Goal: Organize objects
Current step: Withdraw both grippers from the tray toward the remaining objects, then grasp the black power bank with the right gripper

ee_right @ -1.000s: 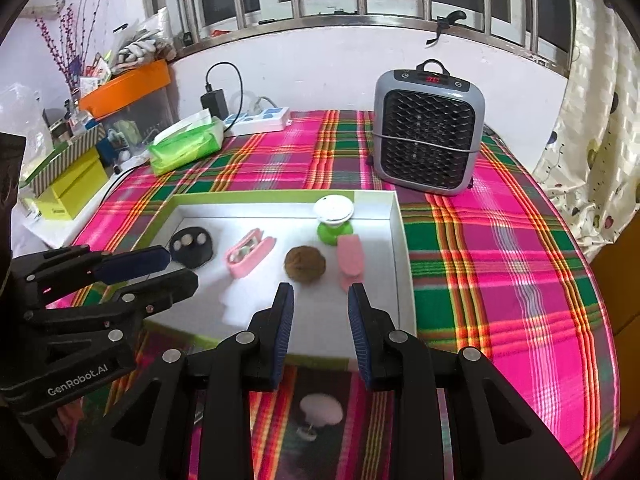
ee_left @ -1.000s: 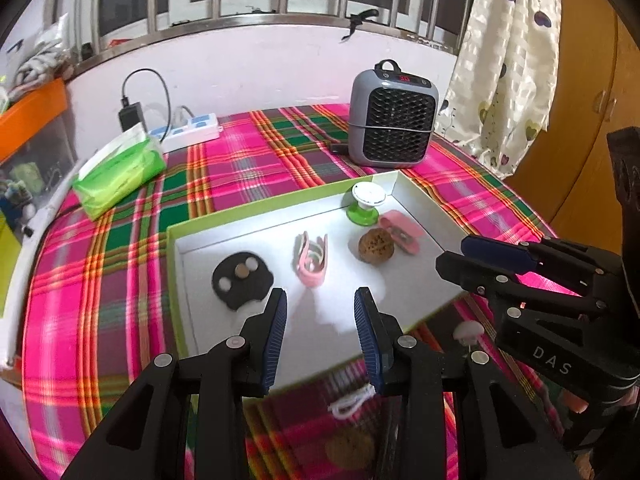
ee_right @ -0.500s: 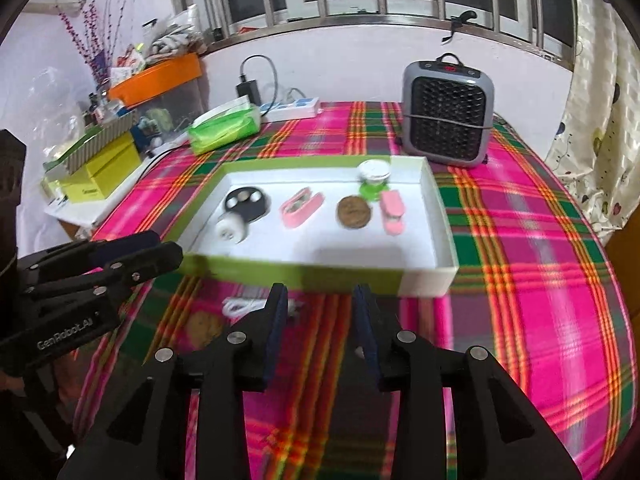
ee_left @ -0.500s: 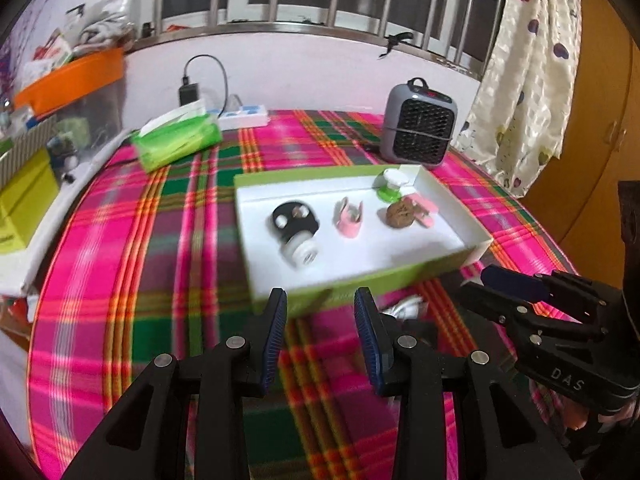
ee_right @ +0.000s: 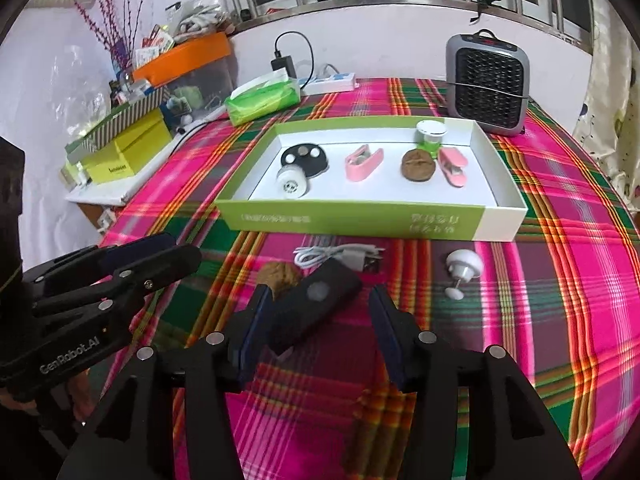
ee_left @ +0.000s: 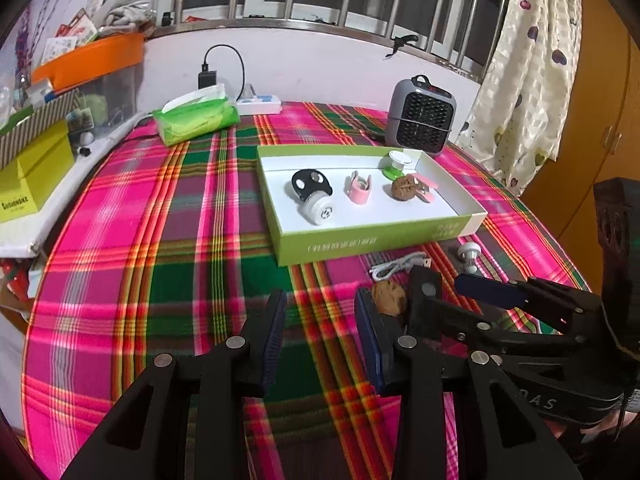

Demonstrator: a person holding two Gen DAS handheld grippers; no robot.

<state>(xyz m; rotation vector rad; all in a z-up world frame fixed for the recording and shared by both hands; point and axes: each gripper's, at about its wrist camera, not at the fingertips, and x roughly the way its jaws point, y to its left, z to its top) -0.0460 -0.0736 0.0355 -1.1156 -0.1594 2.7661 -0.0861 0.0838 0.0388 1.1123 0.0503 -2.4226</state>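
Observation:
A green-walled white box (ee_left: 384,238) (ee_right: 360,220) on the plaid table holds a black disc (ee_right: 304,156), a white round cap (ee_right: 292,184), a pink clip (ee_right: 362,164), a walnut (ee_right: 418,164), a pink stapler (ee_right: 454,166) and a green-based cup (ee_right: 430,134). In front of the box lie a white cable (ee_right: 336,256), a walnut (ee_right: 278,274), a black oblong device (ee_right: 316,308) and a white knob (ee_right: 462,268). My right gripper (ee_right: 318,316) is open, its jaws on either side of the black device. My left gripper (ee_left: 320,332) is open and empty over the cloth.
A grey heater (ee_right: 486,84) stands behind the box. A green tissue pack (ee_right: 262,98), a power strip (ee_right: 330,80) and stacked boxes (ee_right: 128,148) sit at the back left. A curtain (ee_left: 520,60) hangs at the right.
Both grippers have pulled back from the box toward the near table edge. The right gripper has opened wider and now straddles the black device. A white cap now lies in the box.

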